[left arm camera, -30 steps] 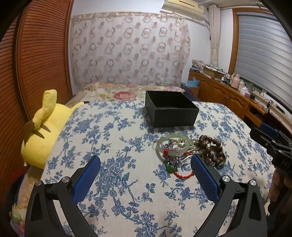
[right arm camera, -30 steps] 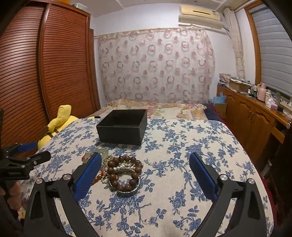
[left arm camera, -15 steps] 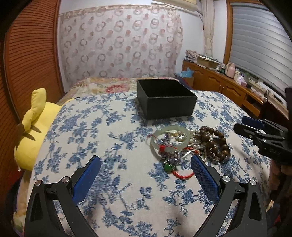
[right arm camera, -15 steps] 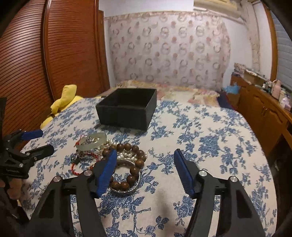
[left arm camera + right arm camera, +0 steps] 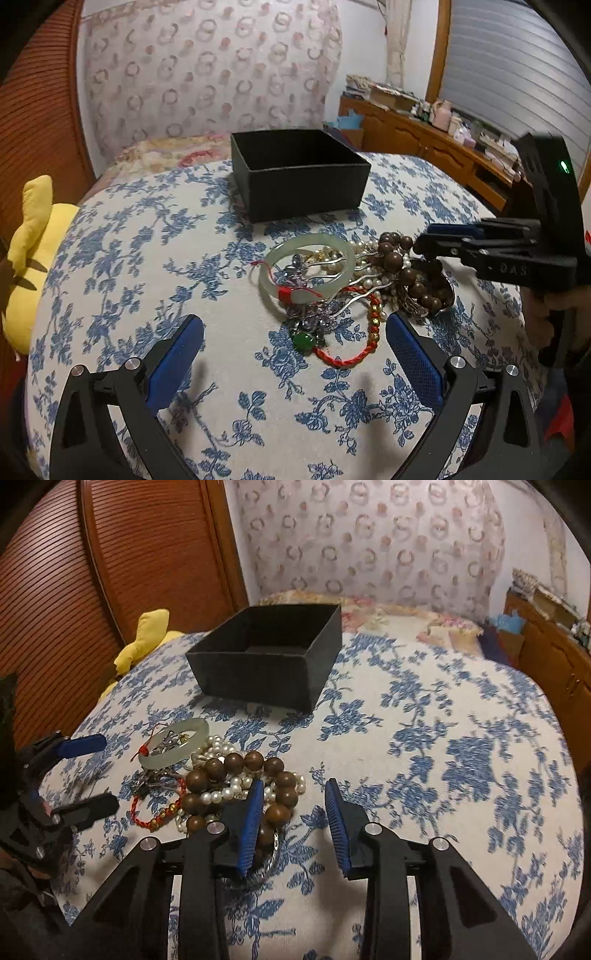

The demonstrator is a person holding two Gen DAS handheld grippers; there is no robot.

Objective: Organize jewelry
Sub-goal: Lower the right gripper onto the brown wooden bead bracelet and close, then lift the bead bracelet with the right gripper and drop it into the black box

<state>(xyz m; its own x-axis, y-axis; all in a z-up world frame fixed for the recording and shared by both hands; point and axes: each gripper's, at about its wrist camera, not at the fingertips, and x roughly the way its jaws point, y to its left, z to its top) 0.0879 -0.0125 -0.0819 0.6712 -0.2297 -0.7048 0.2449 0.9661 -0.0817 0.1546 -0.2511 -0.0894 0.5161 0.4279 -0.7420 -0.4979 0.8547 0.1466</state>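
A heap of jewelry lies on the blue-flowered bedspread [image 5: 129, 266]: a pale jade bangle [image 5: 306, 269] [image 5: 173, 746], a brown wooden bead bracelet [image 5: 402, 266] [image 5: 236, 764], pearls [image 5: 221, 794], a red cord bracelet [image 5: 354, 350] and a green pendant [image 5: 304, 339]. Behind it stands an open black box [image 5: 299, 173] [image 5: 266, 664]. My left gripper [image 5: 295, 354] is open just short of the heap's near edge. My right gripper [image 5: 293, 819] hovers over the heap's right edge, its jaws closing. A few brown beads show between the jaws, beside the left pad; the pads do not press them.
A yellow plush toy [image 5: 29, 258] [image 5: 144, 642] lies at the bed's left edge by brown slatted wardrobe doors [image 5: 110, 572]. A wooden cabinet [image 5: 424, 147] with clutter runs along the right wall. Bare bedspread [image 5: 461, 738] stretches right of the heap.
Both grippers have come down and closer to the heap. The right gripper's jaws have narrowed from wide apart, and it has shifted onto the brown beads.
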